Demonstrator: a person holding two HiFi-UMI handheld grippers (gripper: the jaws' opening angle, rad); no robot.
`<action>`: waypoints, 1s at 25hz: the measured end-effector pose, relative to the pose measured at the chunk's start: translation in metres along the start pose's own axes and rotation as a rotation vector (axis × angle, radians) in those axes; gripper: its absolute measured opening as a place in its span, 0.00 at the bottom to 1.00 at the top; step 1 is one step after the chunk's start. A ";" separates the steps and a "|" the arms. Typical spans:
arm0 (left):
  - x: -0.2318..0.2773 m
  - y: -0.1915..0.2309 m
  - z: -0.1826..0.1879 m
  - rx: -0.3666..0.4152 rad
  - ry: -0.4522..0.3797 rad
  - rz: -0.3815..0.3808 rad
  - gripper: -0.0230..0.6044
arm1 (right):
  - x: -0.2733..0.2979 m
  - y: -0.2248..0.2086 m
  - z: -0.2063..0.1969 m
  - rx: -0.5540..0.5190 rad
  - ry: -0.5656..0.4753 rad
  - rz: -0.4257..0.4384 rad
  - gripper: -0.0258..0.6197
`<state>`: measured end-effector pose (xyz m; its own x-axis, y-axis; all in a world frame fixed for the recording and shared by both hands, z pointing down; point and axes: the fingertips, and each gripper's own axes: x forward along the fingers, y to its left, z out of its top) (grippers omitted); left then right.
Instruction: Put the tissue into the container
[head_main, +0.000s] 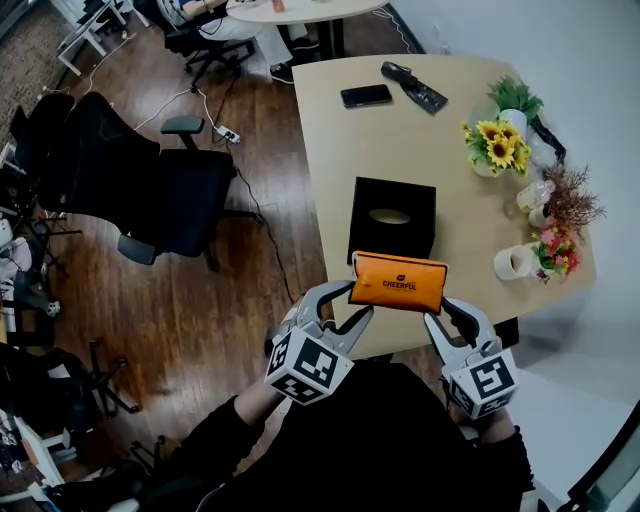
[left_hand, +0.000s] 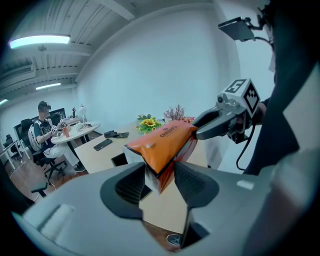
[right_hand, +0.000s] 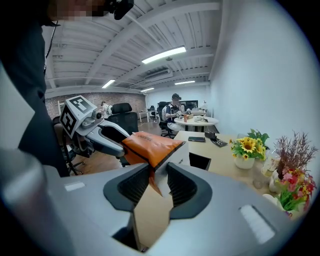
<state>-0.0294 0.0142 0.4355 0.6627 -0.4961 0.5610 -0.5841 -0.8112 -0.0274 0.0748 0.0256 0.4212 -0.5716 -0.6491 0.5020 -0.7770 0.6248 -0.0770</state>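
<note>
An orange tissue pack (head_main: 398, 281) hangs over the near edge of the wooden table (head_main: 330, 150), held level by both ends. My left gripper (head_main: 358, 301) is shut on its left end and my right gripper (head_main: 442, 313) on its right end. Just beyond the pack stands the black box container (head_main: 392, 217) with an oval slot in its top. In the left gripper view the pack (left_hand: 165, 142) sits pinched between my left gripper (left_hand: 159, 180) jaws, with the right gripper (left_hand: 220, 122) across it. The right gripper view shows the pack (right_hand: 150, 145) in my right gripper (right_hand: 159, 182).
On the far side of the table lie a phone (head_main: 366, 96) and a black object (head_main: 413, 86). Sunflowers (head_main: 497, 145), other flower pots and a white mug (head_main: 515, 262) line the right edge. Black office chairs (head_main: 150, 190) stand on the wooden floor to the left.
</note>
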 end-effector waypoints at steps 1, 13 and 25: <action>-0.002 0.002 0.001 0.004 -0.003 0.001 0.30 | 0.001 0.001 0.002 -0.002 -0.002 -0.003 0.22; -0.009 0.036 0.021 0.080 -0.047 -0.003 0.30 | 0.017 -0.001 0.038 -0.017 -0.028 -0.067 0.22; 0.013 0.057 0.030 0.098 -0.035 -0.009 0.30 | 0.032 -0.024 0.045 -0.006 -0.046 -0.087 0.22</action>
<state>-0.0397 -0.0476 0.4160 0.6843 -0.4980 0.5327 -0.5310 -0.8410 -0.1042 0.0628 -0.0298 0.4001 -0.5136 -0.7200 0.4668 -0.8228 0.5676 -0.0298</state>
